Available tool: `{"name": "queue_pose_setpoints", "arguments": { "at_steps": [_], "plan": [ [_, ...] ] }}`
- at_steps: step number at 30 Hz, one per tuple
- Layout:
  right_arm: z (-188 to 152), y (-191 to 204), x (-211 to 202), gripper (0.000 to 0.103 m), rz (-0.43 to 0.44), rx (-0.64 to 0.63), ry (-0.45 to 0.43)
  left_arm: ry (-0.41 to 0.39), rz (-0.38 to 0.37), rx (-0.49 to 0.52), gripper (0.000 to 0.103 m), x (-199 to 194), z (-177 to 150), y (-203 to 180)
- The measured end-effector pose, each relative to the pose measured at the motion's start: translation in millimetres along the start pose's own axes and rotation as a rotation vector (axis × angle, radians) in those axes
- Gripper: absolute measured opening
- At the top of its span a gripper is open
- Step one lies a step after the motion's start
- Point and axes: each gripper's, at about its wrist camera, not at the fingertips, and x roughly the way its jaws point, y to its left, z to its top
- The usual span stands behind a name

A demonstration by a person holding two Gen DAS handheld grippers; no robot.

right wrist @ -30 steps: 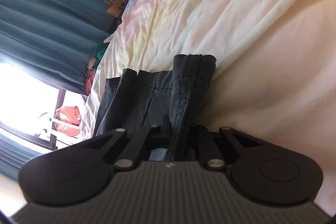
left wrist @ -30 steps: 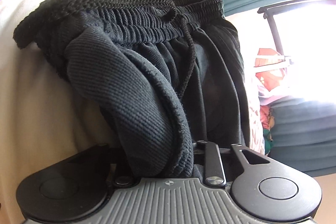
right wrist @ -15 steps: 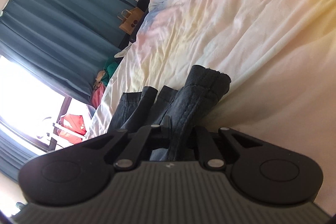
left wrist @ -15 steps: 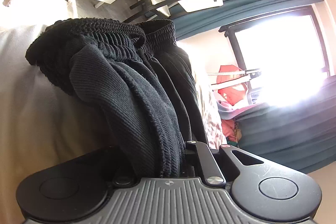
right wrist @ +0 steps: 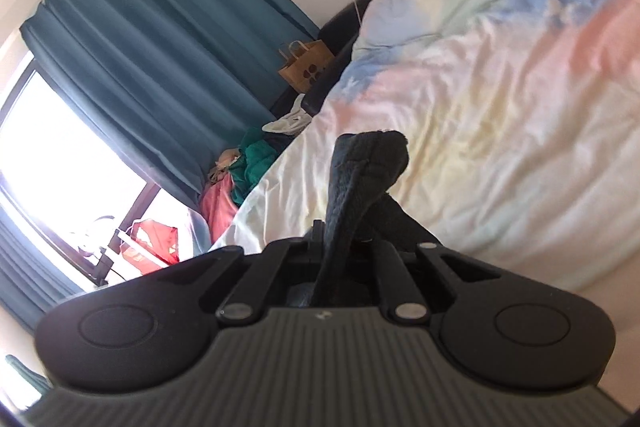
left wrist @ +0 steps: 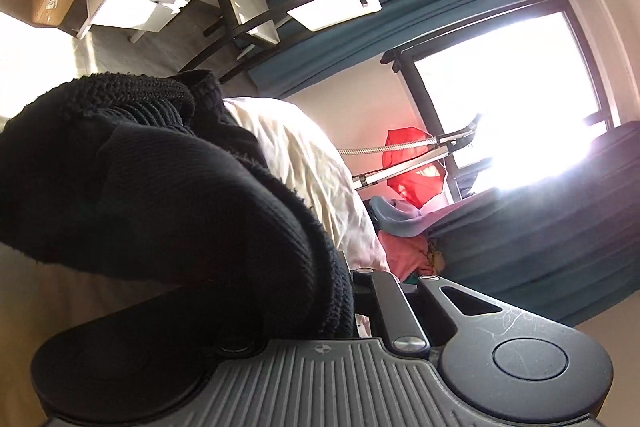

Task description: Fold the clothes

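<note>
The left tool (left wrist: 348, 307) is clamped on a thick bunch of the black shorts (left wrist: 168, 187). The ribbed knit fabric spills up and over the tool's left side and hides that finger altogether. The elastic waistband (left wrist: 160, 95) bulges just ahead of the tool, above the bed (left wrist: 304, 163), whose pale sheet shows to the right of the cloth.

The right tool (right wrist: 340, 247) is pinched tight on a narrow fold of the same dark garment (right wrist: 360, 179). A stitched seam edge stands up straight ahead from between its fingers. The rest of the cloth drops out of sight beneath the tool, so whether it touches the bed is hard to say. The pastel duvet (right wrist: 500, 87) lies ahead and to the right, and teal curtains (right wrist: 160, 47) hang off to the left.
</note>
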Motion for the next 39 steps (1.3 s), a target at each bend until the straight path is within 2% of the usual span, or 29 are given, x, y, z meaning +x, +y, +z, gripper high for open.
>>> {"name": "queue_pose_setpoints", "arguments": {
  "at_steps": [3, 7, 11, 15, 16, 17, 19, 20, 21, 22, 24, 25, 28, 30, 35, 39],
  "plan": [
    [11, 38, 62, 0.006, -0.042, -0.067, 0.019, 0.009, 0.059, 0.023, 0.01, 58, 21, -28],
    [0, 69, 160, 0.006, -0.163, -0.173, 0.078, 0.038, 0.181, 0.061, 0.011, 164, 44, -35],
    [-34, 70, 237, 0.006, -0.271, -0.252, 0.149, 0.085, 0.294, 0.091, 0.012, 258, 54, -20],
    [-57, 57, 274, 0.007, -0.338, -0.236, 0.201, 0.126, 0.32, 0.129, 0.017, 299, 55, -12],
    [-58, 55, 274, 0.008, -0.331, -0.222, 0.198, 0.137, 0.315, 0.141, 0.018, 302, 56, -13],
    [-57, 53, 274, 0.01, -0.321, -0.208, 0.192, 0.149, 0.298, 0.156, 0.024, 303, 56, -15],
    [-54, 52, 268, 0.014, -0.287, -0.179, 0.187, 0.173, 0.243, 0.192, 0.042, 307, 62, -17],
    [-50, 50, 263, 0.02, -0.263, -0.158, 0.189, 0.188, 0.207, 0.212, 0.055, 304, 63, -18],
    [-47, 49, 258, 0.024, -0.24, -0.138, 0.191, 0.198, 0.179, 0.231, 0.063, 298, 63, -20],
    [-43, 47, 249, 0.03, -0.218, -0.119, 0.185, 0.2, 0.165, 0.242, 0.067, 289, 63, -21],
    [-35, 44, 227, 0.044, -0.175, -0.086, 0.158, 0.206, 0.136, 0.262, 0.081, 270, 62, -24],
    [-31, 43, 214, 0.053, -0.157, -0.077, 0.141, 0.208, 0.122, 0.271, 0.081, 260, 62, -25],
    [-22, 30, 171, 0.063, -0.108, -0.029, 0.102, 0.207, 0.085, 0.237, 0.083, 220, 57, -13],
    [-19, 16, 147, 0.063, -0.092, 0.007, 0.108, 0.206, 0.073, 0.191, 0.088, 195, 51, 2],
    [-37, -35, 101, 0.062, -0.103, 0.18, 0.157, 0.245, 0.084, 0.044, 0.089, 159, 29, 53],
    [-67, -67, 109, 0.062, -0.066, 0.378, 0.293, 0.256, 0.056, -0.059, 0.09, 166, 10, 81]
  ]
}}
